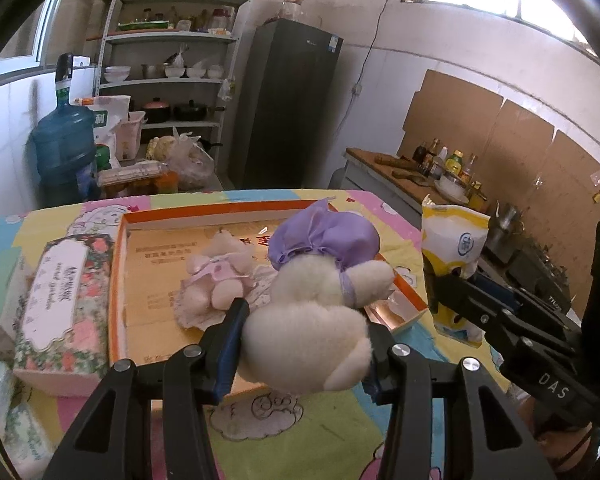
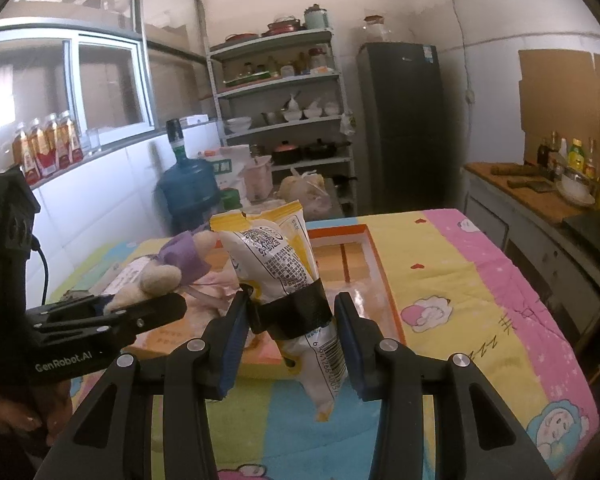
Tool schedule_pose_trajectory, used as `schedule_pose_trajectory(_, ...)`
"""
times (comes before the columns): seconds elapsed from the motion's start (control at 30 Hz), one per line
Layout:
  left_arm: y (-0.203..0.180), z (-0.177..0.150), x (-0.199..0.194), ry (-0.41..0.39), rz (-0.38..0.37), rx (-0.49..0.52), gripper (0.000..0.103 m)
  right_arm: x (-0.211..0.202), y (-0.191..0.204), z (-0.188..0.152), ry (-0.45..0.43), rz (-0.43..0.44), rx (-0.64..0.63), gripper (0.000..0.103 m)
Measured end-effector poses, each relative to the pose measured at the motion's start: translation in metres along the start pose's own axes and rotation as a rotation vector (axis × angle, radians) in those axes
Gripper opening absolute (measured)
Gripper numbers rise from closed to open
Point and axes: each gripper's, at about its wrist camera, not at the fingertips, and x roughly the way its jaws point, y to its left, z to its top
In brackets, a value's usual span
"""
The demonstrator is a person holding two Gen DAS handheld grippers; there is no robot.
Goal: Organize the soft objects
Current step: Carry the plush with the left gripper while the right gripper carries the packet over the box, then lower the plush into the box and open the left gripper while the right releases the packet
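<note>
My left gripper (image 1: 306,330) is shut on a cream plush toy with a purple dress (image 1: 316,280) and holds it over the near edge of an orange-rimmed cardboard tray (image 1: 118,280). A second plush in a pink dress (image 1: 220,276) lies inside the tray. My right gripper (image 2: 292,320) is shut on a yellow-and-white snack bag (image 2: 276,264), held upright above the tray's near edge (image 2: 380,272). The bag also shows at the right of the left wrist view (image 1: 454,248). The purple plush shows in the right wrist view (image 2: 172,272).
A floral tissue box (image 1: 64,300) stands left of the tray on the colourful cartoon cloth (image 2: 460,288). More packets (image 1: 16,420) lie at the near left. Behind are a water jug (image 1: 66,152), shelves (image 1: 168,80), a fridge (image 1: 284,104) and a counter with bottles (image 2: 540,188).
</note>
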Motion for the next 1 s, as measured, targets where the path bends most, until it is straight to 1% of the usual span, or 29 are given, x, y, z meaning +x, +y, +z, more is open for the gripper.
schedule_pose_trajectory(0.33, -0.009, 0.009, 0.037, 0.026, 0.025, -0.005, 0.049, 0.026, -0.029, 0.002, 0.031, 0.009, 0.028, 0.044)
schedule_pose_trajectory(0.63, -0.017, 0.011, 0.065, 0.055, 0.034, -0.012, 0.049, 0.043, -0.050, 0.002, 0.055, -0.005, 0.048, 0.044)
schedule_pose_trajectory(1.0, -0.015, 0.010, 0.088, 0.082, 0.067, -0.029, 0.049, 0.060, -0.054, 0.008, 0.062, 0.026, 0.026, 0.044)
